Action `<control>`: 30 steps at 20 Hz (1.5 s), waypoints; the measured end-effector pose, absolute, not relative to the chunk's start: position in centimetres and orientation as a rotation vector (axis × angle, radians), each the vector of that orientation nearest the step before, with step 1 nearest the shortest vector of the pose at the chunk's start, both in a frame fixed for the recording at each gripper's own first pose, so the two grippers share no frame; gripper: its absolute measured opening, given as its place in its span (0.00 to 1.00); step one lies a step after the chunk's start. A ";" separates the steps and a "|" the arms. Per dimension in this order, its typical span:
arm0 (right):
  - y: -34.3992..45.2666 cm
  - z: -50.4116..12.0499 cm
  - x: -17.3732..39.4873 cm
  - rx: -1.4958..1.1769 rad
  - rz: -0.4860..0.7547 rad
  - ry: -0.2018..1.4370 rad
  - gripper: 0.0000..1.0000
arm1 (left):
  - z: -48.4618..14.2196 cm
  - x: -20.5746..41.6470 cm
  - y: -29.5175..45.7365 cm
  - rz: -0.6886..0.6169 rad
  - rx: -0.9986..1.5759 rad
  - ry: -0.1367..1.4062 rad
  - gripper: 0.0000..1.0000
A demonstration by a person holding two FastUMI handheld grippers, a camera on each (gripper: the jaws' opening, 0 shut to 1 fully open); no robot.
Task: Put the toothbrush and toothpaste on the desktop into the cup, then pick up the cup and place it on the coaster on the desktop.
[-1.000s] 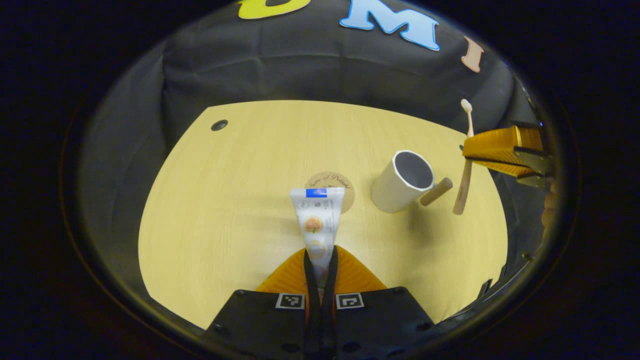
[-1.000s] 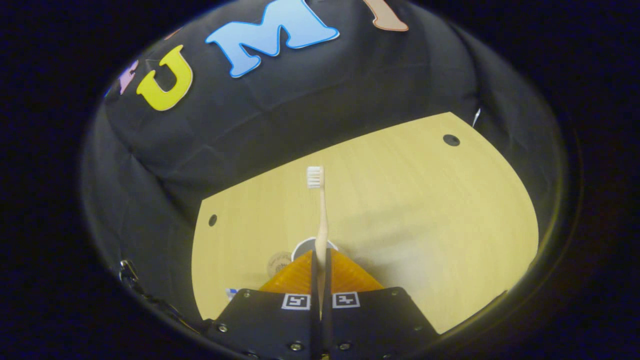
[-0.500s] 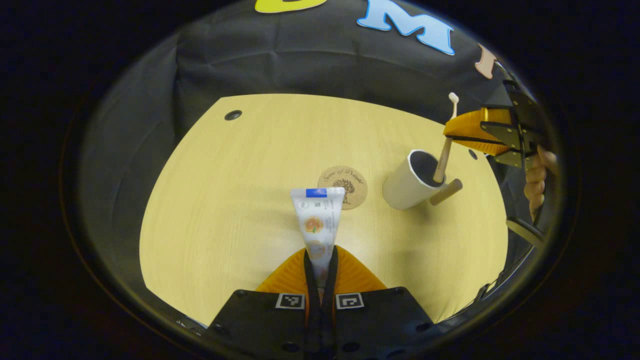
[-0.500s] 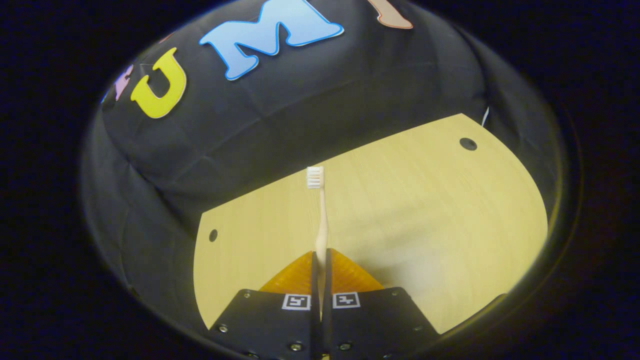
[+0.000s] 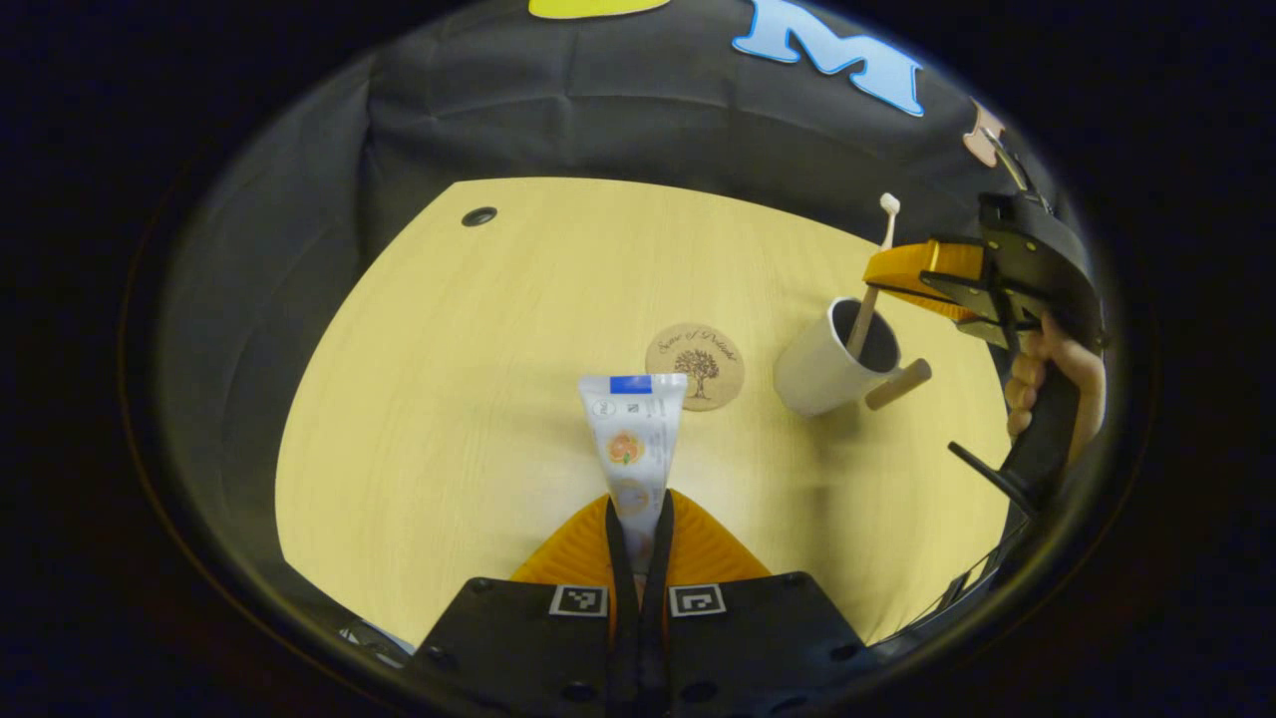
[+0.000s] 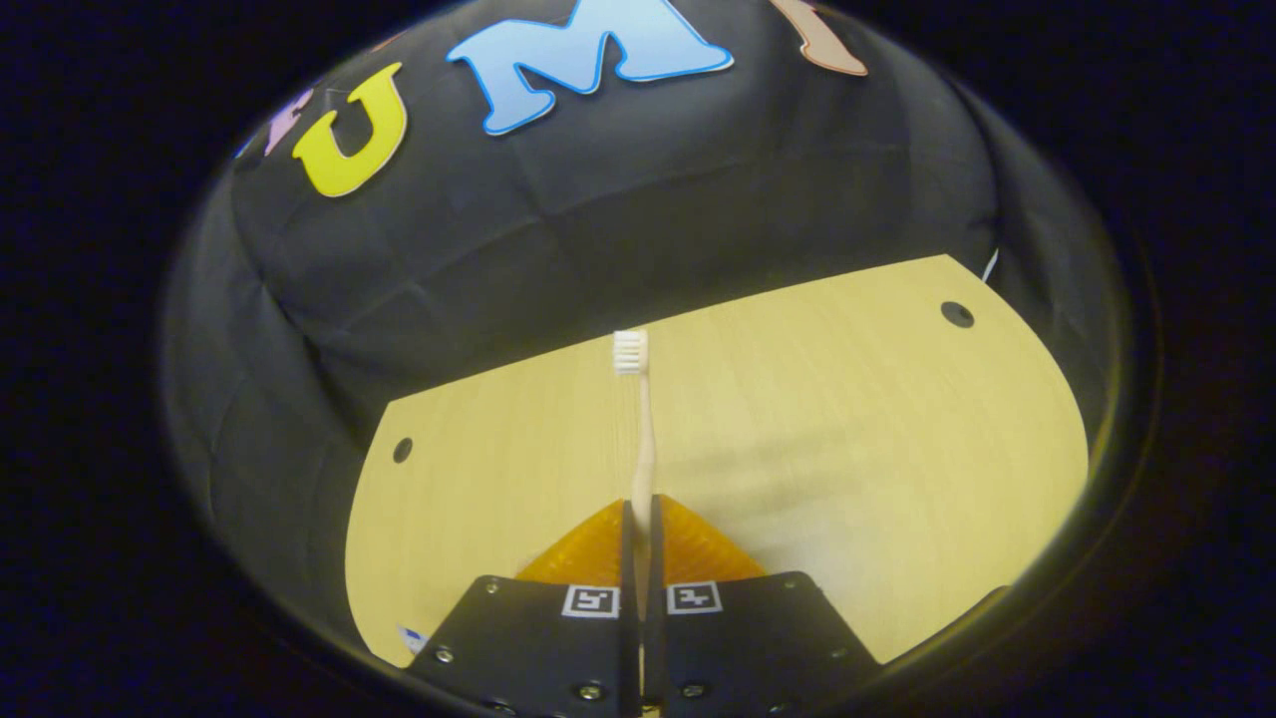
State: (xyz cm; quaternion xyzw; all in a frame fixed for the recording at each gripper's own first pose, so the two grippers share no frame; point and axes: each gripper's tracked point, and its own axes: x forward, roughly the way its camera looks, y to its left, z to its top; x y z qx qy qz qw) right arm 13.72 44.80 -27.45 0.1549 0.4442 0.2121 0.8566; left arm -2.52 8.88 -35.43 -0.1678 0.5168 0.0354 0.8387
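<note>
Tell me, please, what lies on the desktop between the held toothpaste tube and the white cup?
In the left gripper view, the round coaster lies on the desktop between the toothpaste tube and the cup. Nothing stands on it.

toothbrush [image 5: 865,299] tip in white cup [image 5: 829,361], toothpaste [image 5: 632,439] held

Pale wood desk [image 5: 449,379] carries a round coaster [image 5: 695,352] near centre; white cup [image 5: 822,367] just beside it, at 3 o'clock.
</note>
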 end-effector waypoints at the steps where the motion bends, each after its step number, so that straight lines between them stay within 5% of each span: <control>1: 44.7 -27.5 13.7 0.319 0.442 0.939 0.04 | -35.3 -2.2 9.0 0.078 -0.355 1.094 0.08; 8: 45.0 -27.8 12.5 0.325 0.474 0.956 0.07 | -34.4 -1.9 9.5 0.078 -0.368 1.100 0.08; 15: 44.7 -27.4 11.9 0.315 0.484 0.959 0.43 | -32.9 -1.1 9.8 0.067 -0.366 1.054 0.08; 16: 44.6 -27.2 11.6 0.320 0.489 0.953 0.37 | -32.5 -0.7 9.8 0.060 -0.363 1.037 0.08; 17: 44.5 -26.9 11.6 0.325 0.492 0.950 0.52 | -32.0 -0.2 9.7 0.054 -0.359 1.018 0.08; 18: 44.3 -27.0 11.5 0.324 0.488 0.949 0.57 | -31.8 0.3 9.7 0.048 -0.353 1.004 0.08; 30: 39.0 -26.2 11.2 0.374 0.414 0.919 0.57 | -30.8 9.6 8.8 -0.064 -0.314 0.814 0.08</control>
